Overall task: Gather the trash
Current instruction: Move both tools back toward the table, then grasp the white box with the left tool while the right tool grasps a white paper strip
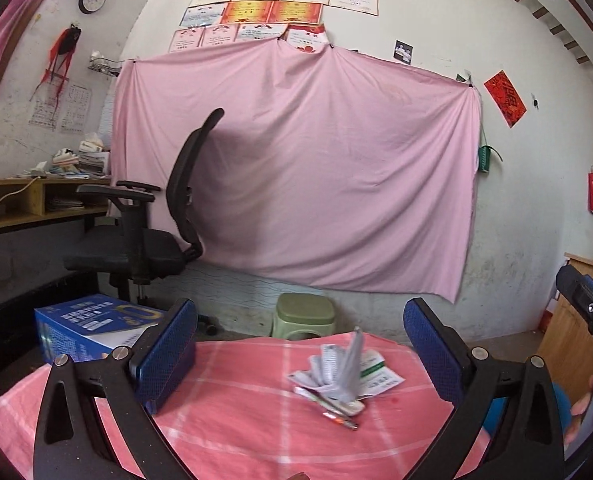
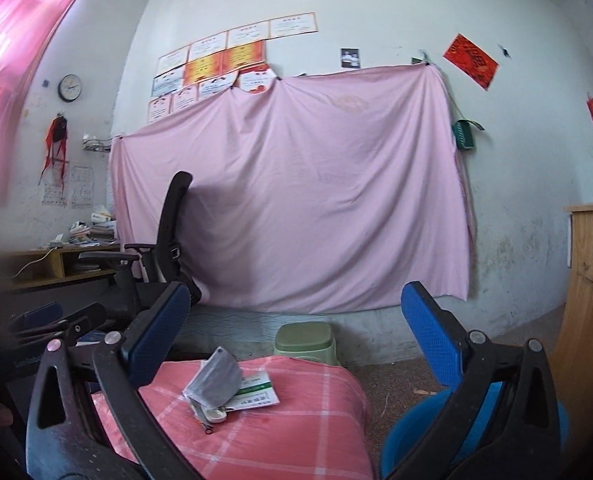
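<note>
I find my left claw standing wide apart and empty, held above the tabletop with its pink checked cloth. My right claw is likewise spread to its widest, nothing between its pads. The trash pile, crumpled paper, a green-and-white packet and a pen, lies on the cloth ahead of both claws, touched by neither. A blue bin sits on the floor just right of the tabletop. A green stool stands beyond.
</note>
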The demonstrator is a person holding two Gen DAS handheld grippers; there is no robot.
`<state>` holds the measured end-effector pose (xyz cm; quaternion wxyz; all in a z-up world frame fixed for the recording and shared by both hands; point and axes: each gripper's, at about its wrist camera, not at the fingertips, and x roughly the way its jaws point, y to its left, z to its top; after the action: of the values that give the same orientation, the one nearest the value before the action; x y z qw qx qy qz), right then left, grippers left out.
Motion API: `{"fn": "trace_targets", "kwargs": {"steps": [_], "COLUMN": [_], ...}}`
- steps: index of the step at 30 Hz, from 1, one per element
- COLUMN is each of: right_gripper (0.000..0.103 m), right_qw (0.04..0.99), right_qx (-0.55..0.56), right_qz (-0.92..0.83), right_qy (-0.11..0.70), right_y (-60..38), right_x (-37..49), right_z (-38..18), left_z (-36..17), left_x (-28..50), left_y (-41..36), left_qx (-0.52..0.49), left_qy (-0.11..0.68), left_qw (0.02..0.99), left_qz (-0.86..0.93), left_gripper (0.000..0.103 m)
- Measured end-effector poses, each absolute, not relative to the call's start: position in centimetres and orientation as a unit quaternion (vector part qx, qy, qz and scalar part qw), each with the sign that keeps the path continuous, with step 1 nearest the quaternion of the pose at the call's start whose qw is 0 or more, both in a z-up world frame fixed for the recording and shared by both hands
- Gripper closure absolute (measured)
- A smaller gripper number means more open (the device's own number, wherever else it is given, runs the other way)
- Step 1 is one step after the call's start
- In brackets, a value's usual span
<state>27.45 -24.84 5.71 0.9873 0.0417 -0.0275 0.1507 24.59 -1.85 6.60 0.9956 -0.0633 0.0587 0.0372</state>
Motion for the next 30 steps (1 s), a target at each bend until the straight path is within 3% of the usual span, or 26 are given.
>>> {"fn": "trace_targets", "kwargs": {"steps": [9, 21, 23, 28, 30], "right_gripper": [0.0, 0.0, 0.0, 0.013, 0.017], "right_qw": [0.983, 0.968, 0.963, 0.943, 0.933], "right_qx": [-0.003, -0.008, -0.009, 0.006, 0.01], "right_qz": [0.178, 0.163, 0.16, 0.154, 0.157], "right_qy": [0.036, 0.19, 0.216, 0.295, 0.323], "right_y": [-20.0, -18.4, -18.5, -18.8, -19.0], "right_x": [30.8, 37.3, 38.5, 41.7, 42.4], "right_z": [3.6, 0.1, -0.5, -2.2, -2.7], "left_z": [3.9, 1.2, 0.9, -1.4, -2.6], "left_x": [25.3, 30.9, 32.1, 36.3, 37.7], "left_y": [2.8, 4.2, 3.9, 3.8, 3.8], "left_qx": [-0.053, -0.06, -0.067, -0.102, -0.124], "left_qy": [0.085, 0.193, 0.215, 0.307, 0.338], "left_qw": [0.993, 0.979, 0.974, 0.942, 0.927], "left_qz": [0.061, -0.002, -0.022, -0.086, -0.105], "left_gripper": [0.002, 0.004, 0.011, 0.049, 0.056]}}
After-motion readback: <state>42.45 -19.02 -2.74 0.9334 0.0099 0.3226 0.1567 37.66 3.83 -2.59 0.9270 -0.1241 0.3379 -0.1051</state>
